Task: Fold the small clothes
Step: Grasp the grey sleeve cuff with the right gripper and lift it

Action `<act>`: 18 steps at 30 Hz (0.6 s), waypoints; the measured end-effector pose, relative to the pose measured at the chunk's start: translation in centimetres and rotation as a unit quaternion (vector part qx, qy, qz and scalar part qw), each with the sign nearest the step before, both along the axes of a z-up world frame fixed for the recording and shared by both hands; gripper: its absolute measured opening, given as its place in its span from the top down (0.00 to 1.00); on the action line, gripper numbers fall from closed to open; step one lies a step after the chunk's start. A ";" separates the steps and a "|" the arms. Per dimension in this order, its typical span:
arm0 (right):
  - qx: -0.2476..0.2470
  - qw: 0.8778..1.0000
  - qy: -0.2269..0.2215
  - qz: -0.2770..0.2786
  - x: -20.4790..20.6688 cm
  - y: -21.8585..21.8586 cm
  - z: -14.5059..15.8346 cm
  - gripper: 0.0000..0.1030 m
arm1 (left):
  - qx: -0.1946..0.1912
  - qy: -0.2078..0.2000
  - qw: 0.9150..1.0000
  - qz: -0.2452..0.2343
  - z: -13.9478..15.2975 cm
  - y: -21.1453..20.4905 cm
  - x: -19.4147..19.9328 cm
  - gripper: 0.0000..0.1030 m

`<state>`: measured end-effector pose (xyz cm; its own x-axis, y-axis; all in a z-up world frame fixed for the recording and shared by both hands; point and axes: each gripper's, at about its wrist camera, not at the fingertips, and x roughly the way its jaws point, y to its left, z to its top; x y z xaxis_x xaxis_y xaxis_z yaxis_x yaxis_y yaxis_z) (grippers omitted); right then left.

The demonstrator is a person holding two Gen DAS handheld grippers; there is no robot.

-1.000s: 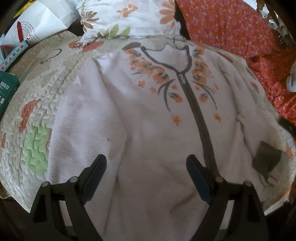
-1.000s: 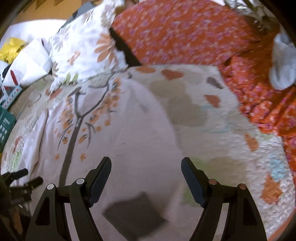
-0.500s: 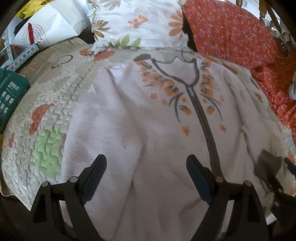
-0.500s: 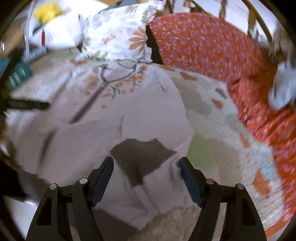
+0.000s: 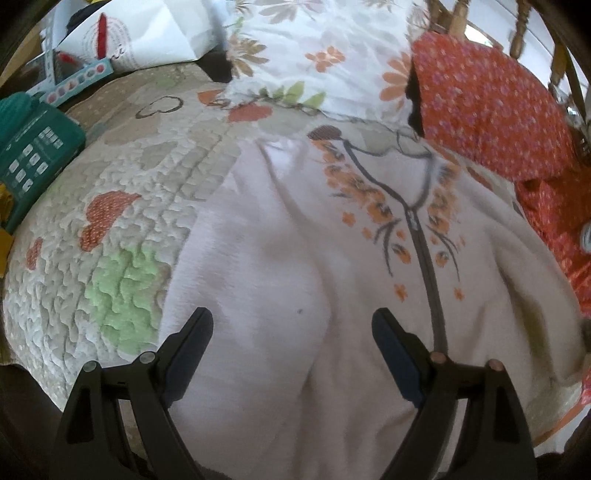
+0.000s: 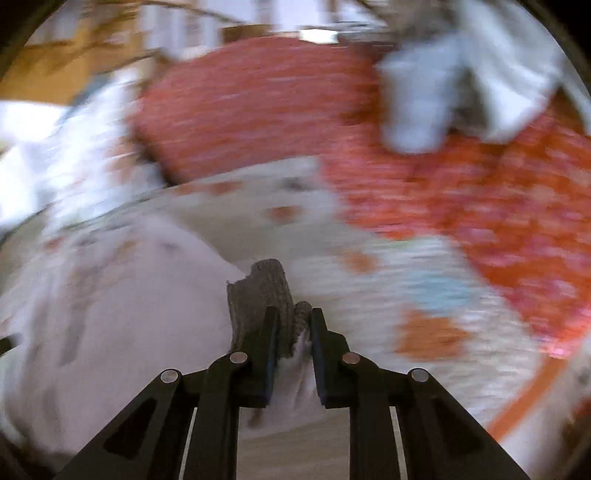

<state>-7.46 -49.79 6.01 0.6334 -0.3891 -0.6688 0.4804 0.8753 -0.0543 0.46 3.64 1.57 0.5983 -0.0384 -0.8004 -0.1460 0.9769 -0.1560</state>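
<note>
A small pale pink fleece jacket (image 5: 295, 240) with a grey zip and orange flower print lies spread front-up on a quilted bed cover (image 5: 122, 229). My left gripper (image 5: 291, 325) is open and empty, hovering over the jacket's lower left part. In the blurred right wrist view my right gripper (image 6: 291, 317) is shut on the grey cuff (image 6: 262, 291) of the jacket's sleeve, lifting it beside the pink body (image 6: 129, 295).
A floral pillow (image 5: 317, 55) and an orange patterned cushion (image 5: 487, 107) lie behind the jacket. A green box (image 5: 29, 155) and a white paper bag (image 5: 140, 33) sit at the left. A white garment (image 6: 443, 92) lies on the orange cloth (image 6: 498, 206).
My right gripper has closed on the grey sleeve cuff and is swinging fast, blurring its view. My left gripper has drifted left and nearer over the jacket, still open.
</note>
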 end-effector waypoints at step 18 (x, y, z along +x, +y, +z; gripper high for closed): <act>0.125 0.982 0.025 0.140 8.9 8.6 -2.5 0.39 | -0.017 0.018 0.997 0.070 -0.6 8.7 -0.2 0.15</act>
